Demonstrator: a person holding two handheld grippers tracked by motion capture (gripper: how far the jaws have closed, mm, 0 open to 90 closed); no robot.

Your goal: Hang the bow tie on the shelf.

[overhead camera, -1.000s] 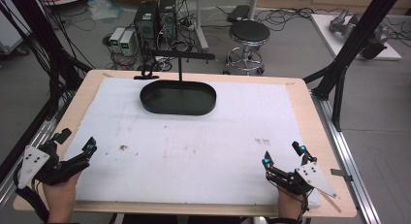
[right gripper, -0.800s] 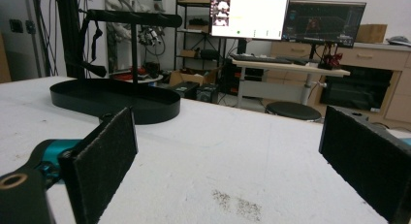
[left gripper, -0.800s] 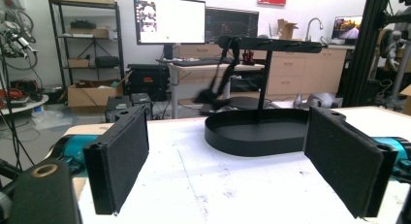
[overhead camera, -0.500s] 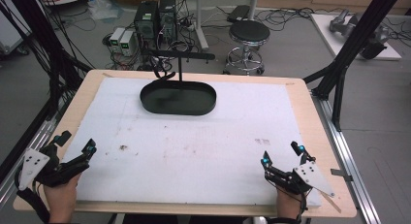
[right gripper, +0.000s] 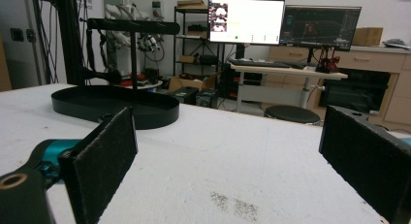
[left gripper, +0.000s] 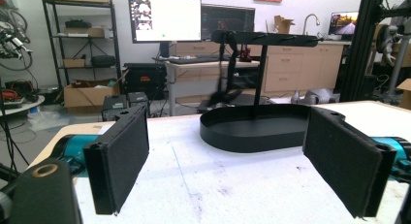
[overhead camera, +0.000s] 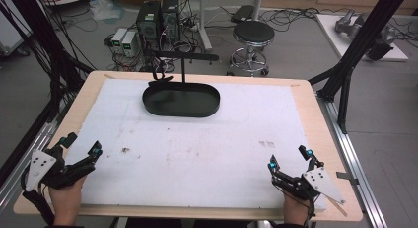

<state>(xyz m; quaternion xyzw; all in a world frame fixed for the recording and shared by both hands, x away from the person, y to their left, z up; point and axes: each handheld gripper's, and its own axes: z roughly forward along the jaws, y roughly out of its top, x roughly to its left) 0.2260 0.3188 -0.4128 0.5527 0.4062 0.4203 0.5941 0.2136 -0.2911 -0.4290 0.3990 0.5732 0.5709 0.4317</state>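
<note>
High view: the counter (overhead camera: 305, 109) carries a white mat (overhead camera: 207, 154), and both claws rest at its near edge, well apart, one at each near corner. Far ahead of them, between the two lines of reach and somewhat nearer the left claw's side, stands a black oval tray (overhead camera: 181, 100) with a thin post and crossbar, the stand (overhead camera: 183, 65), rising from its far rim. A dark strap (overhead camera: 158, 74) hangs from the bar at the end ahead of the left claw; what exactly it is cannot be told.

Left claw (overhead camera: 80, 146) has its jaws spread wide with nothing between them; in the left gripper view the tray (left gripper: 257, 129) sits straight ahead, framed between the two pads (left gripper: 118, 158). Right claw (overhead camera: 290, 159) is likewise spread and empty, and in the right gripper view the tray (right gripper: 116, 107) lies ahead and off toward its left jaw.

By my judgement the work is at its very start: both claws are parked, nothing is grasped. The next move calls for a long forward reach across the mat, probably by the left claw, lifting enough to clear the tray rim and come level with the strap before closing.
</note>
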